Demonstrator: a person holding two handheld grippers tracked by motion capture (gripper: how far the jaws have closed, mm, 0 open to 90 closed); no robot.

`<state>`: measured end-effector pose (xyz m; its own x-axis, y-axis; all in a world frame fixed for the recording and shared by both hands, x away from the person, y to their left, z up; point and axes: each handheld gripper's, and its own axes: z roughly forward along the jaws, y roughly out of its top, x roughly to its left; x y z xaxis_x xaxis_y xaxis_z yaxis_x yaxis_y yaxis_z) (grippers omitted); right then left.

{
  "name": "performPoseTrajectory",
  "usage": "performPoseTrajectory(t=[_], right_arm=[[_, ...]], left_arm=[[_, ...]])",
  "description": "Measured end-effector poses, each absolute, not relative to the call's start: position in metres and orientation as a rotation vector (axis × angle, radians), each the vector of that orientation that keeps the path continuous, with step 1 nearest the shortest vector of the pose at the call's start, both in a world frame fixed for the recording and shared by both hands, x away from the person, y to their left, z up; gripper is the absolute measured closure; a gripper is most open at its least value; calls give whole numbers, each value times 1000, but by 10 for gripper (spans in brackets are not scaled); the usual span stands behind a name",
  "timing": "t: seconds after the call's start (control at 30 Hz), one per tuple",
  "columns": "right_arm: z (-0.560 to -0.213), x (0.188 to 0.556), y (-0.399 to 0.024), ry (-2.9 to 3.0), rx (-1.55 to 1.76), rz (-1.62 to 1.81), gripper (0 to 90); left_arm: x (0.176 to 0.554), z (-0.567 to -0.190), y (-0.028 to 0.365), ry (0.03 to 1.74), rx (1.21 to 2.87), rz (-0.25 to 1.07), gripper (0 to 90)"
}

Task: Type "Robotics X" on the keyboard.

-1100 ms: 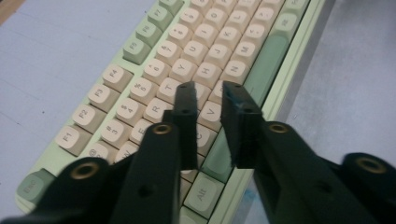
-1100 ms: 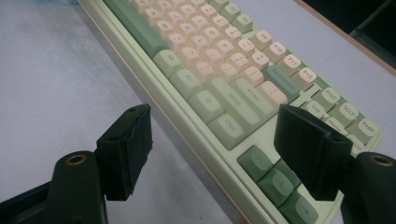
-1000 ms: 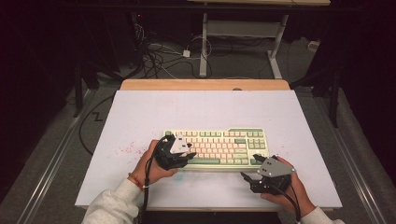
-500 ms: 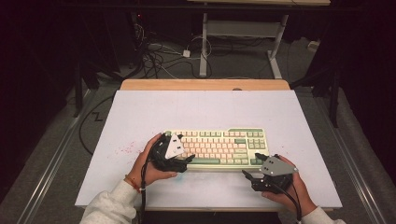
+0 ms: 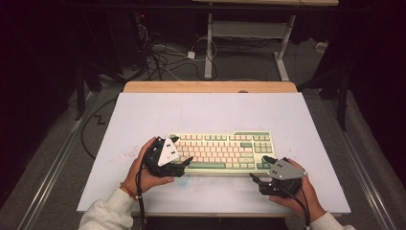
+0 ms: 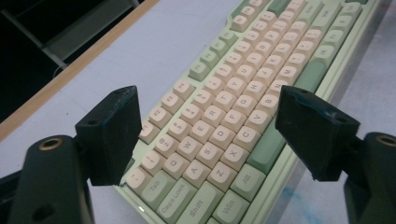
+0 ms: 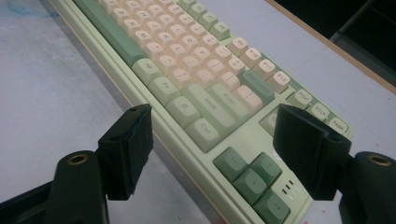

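**A:** Where is the keyboard, and what stage is the work at?

**B:** The pale green and cream keyboard lies flat on the white counter, towards the person's edge. One hand sits at each end of it. I judge this to be the moment just before a two-handed grasp, with both tools lined up on the keyboard's ends.

**A:** What are the left tongs doing?

**B:** They are at the keyboard's left end, by its near corner. Their jaws have just been opening and now stand wide apart. In the left gripper view, the left tongs frame the letter keys from above, and nothing is pinched between them. One jaw sits very close to the left edge; I cannot tell whether it touches.

**A:** And the right tongs?

**B:** At the keyboard's right end, by its near corner, also wide apart and empty. In the right gripper view, the right tongs straddle the arrow-key corner without pressing on it.

**A:** What would the next move need?

**B:** Probably lowering each pair over the keyboard's edge, then closing evenly on both ends so it stays level.
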<state>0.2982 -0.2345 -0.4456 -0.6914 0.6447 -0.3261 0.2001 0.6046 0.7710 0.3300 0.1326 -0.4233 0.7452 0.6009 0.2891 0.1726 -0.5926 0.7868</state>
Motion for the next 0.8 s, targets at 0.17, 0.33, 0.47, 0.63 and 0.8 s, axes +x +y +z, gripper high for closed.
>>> performPoseTrajectory(t=[0.17, 0.33, 0.47, 0.63, 0.8], right_arm=[[-446, 299, -235, 2233, 665, 976, 290], [-445, 300, -235, 2233, 668, 968, 293], [-446, 301, -234, 2229, 678, 962, 294], [-443, 302, -234, 2220, 680, 966, 297], [-442, 303, -235, 2214, 687, 966, 299]], left_arm=[[326, -427, 140, 580, 2158, 719, 198], [321, -432, 150, 598, 2153, 737, 192], [318, -437, 158, 618, 2151, 747, 190], [314, -442, 167, 645, 2149, 740, 189], [309, -449, 174, 661, 2174, 752, 183]])
